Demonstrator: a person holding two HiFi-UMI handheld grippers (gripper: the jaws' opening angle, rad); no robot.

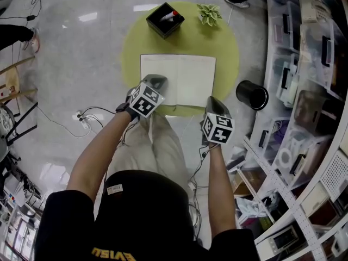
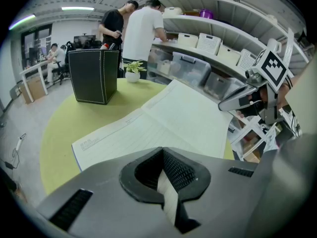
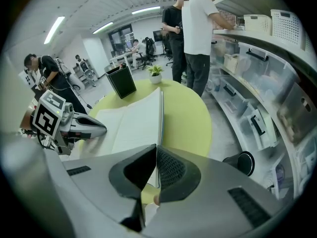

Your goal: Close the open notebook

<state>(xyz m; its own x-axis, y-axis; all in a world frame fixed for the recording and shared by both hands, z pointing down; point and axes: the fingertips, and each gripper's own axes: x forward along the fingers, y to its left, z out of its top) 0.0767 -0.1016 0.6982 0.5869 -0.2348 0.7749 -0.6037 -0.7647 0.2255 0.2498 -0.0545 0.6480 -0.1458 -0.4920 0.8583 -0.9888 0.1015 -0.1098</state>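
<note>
The open notebook (image 1: 185,78) lies with white lined pages up on the round yellow-green table (image 1: 228,53). My left gripper (image 1: 156,82) is over the near part of the left page, its jaws shut with nothing held (image 2: 161,152). My right gripper (image 1: 213,103) is at the notebook's near right corner. In the right gripper view the notebook's right edge (image 3: 160,113) runs straight into the shut jaws (image 3: 156,148), which appear closed on that edge. Each gripper shows in the other's view: the right gripper (image 2: 223,104) and the left gripper (image 3: 100,129).
A black box (image 1: 165,19) with a red marker and a small potted plant (image 1: 209,13) stand at the table's far side. A black bin (image 1: 252,94) is on the floor to the right, next to shelves of crates (image 1: 304,64). People (image 3: 198,29) stand by the shelves. Cables (image 1: 87,116) lie on the floor.
</note>
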